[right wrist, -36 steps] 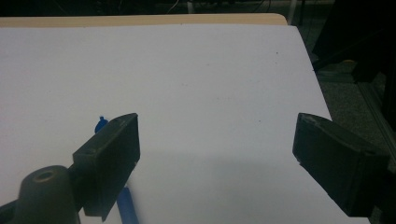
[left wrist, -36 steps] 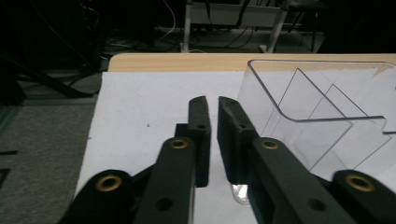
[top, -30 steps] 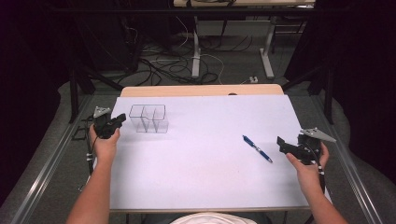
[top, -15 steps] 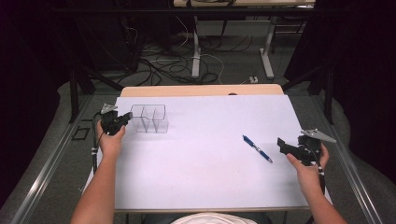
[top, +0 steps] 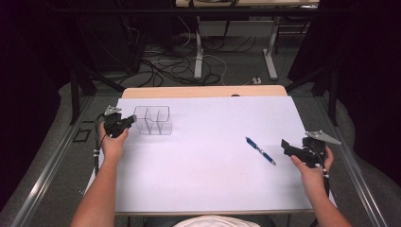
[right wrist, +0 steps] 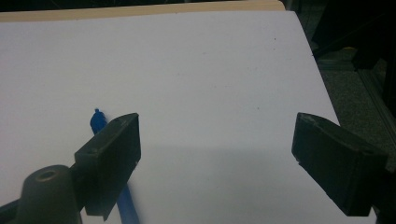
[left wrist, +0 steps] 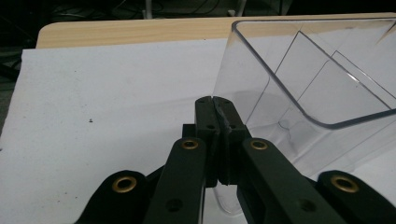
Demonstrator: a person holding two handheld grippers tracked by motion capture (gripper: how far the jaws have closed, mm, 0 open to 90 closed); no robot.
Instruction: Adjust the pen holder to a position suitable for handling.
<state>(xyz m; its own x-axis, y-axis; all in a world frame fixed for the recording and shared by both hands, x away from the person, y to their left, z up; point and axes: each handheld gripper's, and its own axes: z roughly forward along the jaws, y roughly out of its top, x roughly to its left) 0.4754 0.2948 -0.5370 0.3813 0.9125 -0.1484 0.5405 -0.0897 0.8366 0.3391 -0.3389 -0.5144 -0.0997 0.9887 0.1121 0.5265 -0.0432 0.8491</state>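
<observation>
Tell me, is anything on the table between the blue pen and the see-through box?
Nothing visible. In the high view, only bare white table lies between the blue pen and the clear box. The left gripper sits at the box's far side from the pen.

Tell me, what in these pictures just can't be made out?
- Whether the left gripper touches the clear box: in the left gripper view its shut jaws sit against the wall, but no gap can be judged.
- The blue pen: the right gripper's near jaw hides its middle in the right gripper view, and the bottom edge cuts it.
- Any print on the pen: too small in the high view.
</observation>
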